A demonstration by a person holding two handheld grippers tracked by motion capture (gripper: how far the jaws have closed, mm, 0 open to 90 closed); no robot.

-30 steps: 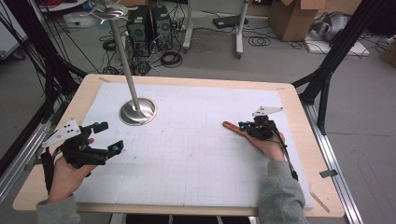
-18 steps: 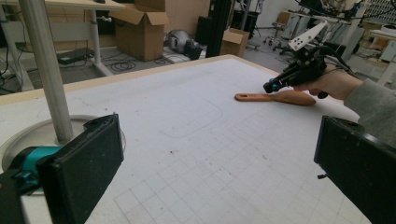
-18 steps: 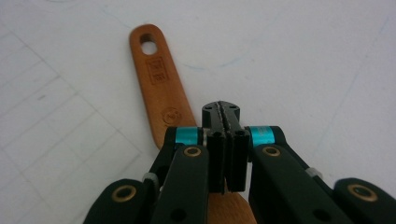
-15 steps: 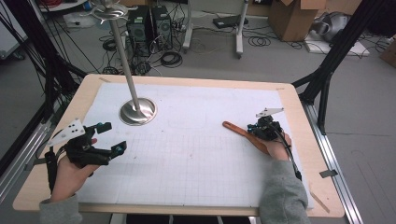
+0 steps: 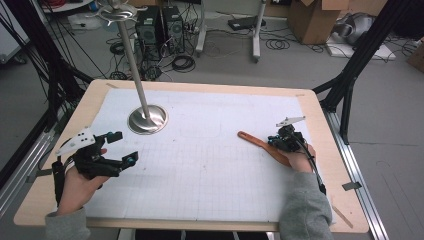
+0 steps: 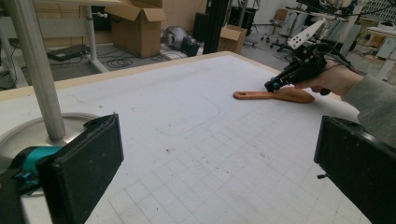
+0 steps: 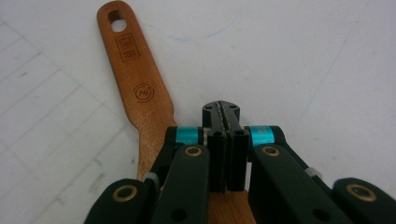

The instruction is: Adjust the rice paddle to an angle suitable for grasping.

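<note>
A wooden spatula point(image 5: 255, 141) lies flat on the white grid mat point(image 5: 200, 150) at the right, its holed handle end pointing left. My right gripper point(image 5: 273, 142) hovers over the spatula's broad end with its jaws pressed together and nothing between them. In the right gripper view the spatula point(image 7: 135, 74) runs under and to the left of the shut right gripper point(image 7: 226, 109). My left gripper point(image 5: 125, 147) rests at the mat's left side, open and empty. The left gripper view looks between the wide jaws of the left gripper point(image 6: 219, 154) at the spatula point(image 6: 259, 95) and the right gripper point(image 6: 273, 85).
A metal stand with a round base point(image 5: 147, 120) and a tall pole point(image 6: 32, 70) rises at the back left of the mat. The wooden table edge point(image 5: 330, 165) frames the mat. Cardboard boxes and cables lie on the floor beyond.
The right hand has shifted slightly toward the near right over the spatula's broad end. The spatula and the left gripper keep their places.
</note>
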